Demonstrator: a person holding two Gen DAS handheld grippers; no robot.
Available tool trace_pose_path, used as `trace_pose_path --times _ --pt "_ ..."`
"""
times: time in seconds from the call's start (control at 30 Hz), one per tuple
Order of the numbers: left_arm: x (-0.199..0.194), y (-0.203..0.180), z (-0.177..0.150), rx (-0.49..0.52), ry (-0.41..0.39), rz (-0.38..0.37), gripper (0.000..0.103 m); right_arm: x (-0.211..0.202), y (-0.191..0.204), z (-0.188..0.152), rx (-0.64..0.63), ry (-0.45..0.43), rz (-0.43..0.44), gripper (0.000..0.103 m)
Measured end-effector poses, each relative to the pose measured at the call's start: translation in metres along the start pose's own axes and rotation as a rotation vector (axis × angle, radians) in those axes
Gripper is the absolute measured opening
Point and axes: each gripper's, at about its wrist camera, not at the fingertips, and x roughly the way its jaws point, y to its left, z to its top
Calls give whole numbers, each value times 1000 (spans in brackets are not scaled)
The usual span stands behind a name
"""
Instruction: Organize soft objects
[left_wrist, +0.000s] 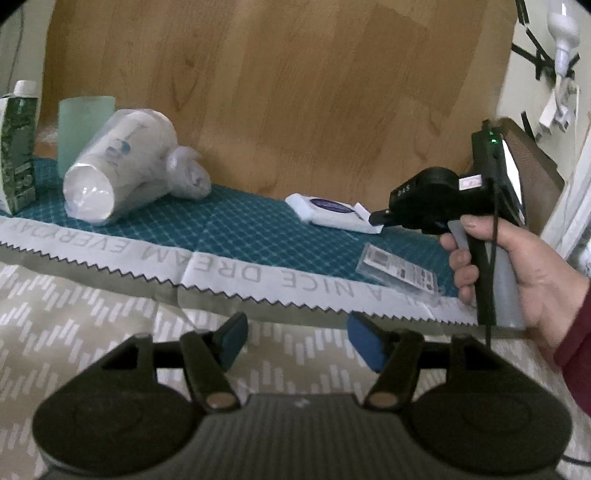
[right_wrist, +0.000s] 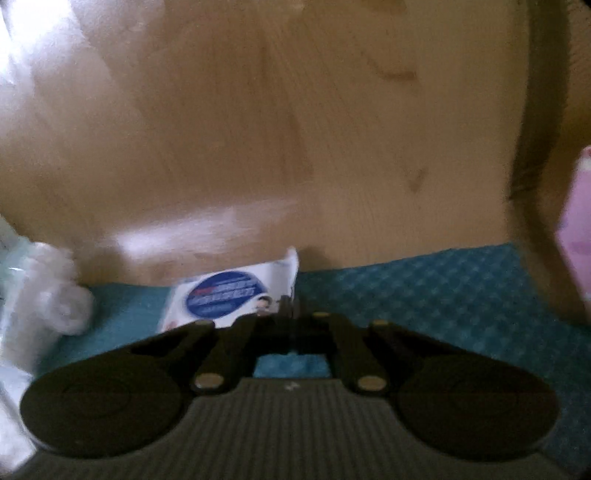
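We hold two grippers over a bed with soft packs on a teal mat.

Our right gripper (right_wrist: 291, 310) is closed at the corner of the white wipes pack (right_wrist: 236, 295); whether it pinches it we cannot tell. Our left gripper (left_wrist: 297, 341) hangs half open, empty. The mat (left_wrist: 236, 236) reads "NICE DREAM EVERYDAY". A bagged stack of cups (left_wrist: 118, 166) lies sideways.

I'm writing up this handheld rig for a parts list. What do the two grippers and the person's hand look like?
The left gripper has black linkage arms with brass-coloured pivots, blue pads and a ribbed grey base. The right gripper is black with a grey handle, a green light and a black cable. The right hand has a dark red sleeve.
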Motion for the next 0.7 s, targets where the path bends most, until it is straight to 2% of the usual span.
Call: trace_pose_path --times 0.2,0.4,0.5,0.57,0.63,0.7 --pt "-14 34 5 -187 -81 31 67 -38 42 -12 -48 -4 157 3" --pt "-26 57 5 -295 -138 41 67 -101 56 -58 -100 19 299 3" --pt "-25 56 4 -282 -131 9 67 -139 37 -94 -109 24 323 3" --pt "-25 48 3 -238 -130 -13 67 -167 16 -120 -119 11 317 3" --pt "-25 36 2 -168 -133 -29 67 -193 -7 -145 -110 -7 283 3" --pt "-24 23 0 -95 -130 -57 67 -221 -32 -166 -110 -60 205 3"
